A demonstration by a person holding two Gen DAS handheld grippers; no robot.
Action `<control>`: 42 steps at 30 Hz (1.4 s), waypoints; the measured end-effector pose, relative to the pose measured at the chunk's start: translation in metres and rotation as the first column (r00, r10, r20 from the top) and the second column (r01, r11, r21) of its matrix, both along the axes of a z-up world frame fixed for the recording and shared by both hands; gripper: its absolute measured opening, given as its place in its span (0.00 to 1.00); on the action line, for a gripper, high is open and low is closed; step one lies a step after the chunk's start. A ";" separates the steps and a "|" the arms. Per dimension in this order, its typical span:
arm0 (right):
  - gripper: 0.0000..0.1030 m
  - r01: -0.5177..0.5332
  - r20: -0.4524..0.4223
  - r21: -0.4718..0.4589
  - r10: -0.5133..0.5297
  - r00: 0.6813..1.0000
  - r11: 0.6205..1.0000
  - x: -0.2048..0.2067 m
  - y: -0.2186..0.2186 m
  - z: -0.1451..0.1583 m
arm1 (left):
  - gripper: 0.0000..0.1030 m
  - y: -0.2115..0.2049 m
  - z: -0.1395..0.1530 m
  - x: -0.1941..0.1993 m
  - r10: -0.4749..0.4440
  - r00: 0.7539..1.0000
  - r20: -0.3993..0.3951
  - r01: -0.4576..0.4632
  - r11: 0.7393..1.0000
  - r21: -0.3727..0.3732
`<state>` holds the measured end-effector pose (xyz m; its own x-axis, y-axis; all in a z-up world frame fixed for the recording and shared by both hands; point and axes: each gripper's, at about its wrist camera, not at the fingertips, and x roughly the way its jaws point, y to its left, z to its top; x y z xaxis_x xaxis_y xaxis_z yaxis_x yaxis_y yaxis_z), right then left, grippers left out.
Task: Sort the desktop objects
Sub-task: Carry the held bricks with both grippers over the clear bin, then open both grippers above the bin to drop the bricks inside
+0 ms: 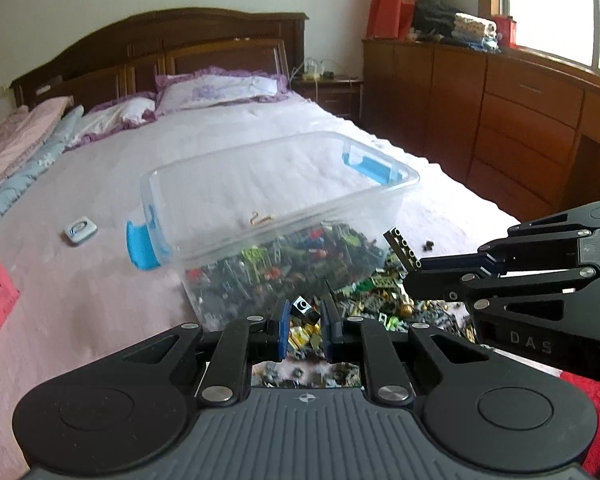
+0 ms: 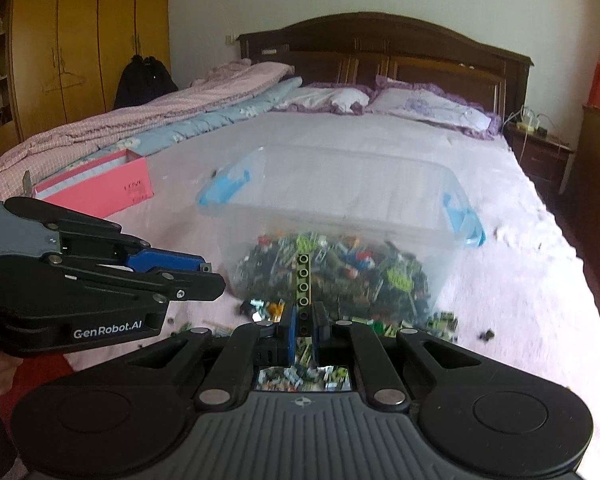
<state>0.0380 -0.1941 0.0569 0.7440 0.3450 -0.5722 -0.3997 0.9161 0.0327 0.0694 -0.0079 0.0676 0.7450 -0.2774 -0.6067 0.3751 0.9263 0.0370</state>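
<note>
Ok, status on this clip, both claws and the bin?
Left claw shut on small black brick. Right claw shut on long holed beam. Clear plastic bin ahead, unobstructed.

Black hand-held gripper (image 1: 305,320) — blue pads, silver screws.

Open bedspread left, clutter right

My way forward is blocked by the clear bin (image 1: 276,196), with the brick pile (image 1: 384,300) spilled beside it; the pink box (image 2: 100,188) stands well left, leaving bare bedspread (image 1: 100,272) between for passing.

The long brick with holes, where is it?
The right gripper pinches the long brick, upright, just before the clear bin on the bed.
</note>
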 end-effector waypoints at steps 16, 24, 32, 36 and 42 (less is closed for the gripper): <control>0.08 0.001 0.072 0.007 -0.002 0.997 1.000 0.057 0.004 0.027 | 0.17 -0.009 0.037 0.051 -0.001 0.994 0.113 -0.003 0.999 0.035; 0.08 0.008 0.082 -0.007 -0.007 0.997 1.000 0.106 0.011 0.033 | 0.17 -0.009 0.037 0.097 0.024 0.994 0.103 -0.029 0.999 0.046; 0.08 0.023 0.067 -0.020 -0.022 0.998 1.000 0.153 0.019 0.028 | 0.17 -0.005 0.022 0.133 0.059 0.996 0.061 -0.062 0.997 0.047; 0.09 0.050 0.046 -0.014 -0.049 0.998 0.999 0.170 0.020 0.022 | 0.20 0.001 0.018 0.142 0.077 0.996 0.044 -0.079 0.996 0.041; 0.16 0.076 0.031 -0.013 -0.076 0.997 0.997 0.183 0.021 0.012 | 0.44 0.004 0.015 0.143 0.087 0.996 0.029 -0.088 0.995 0.044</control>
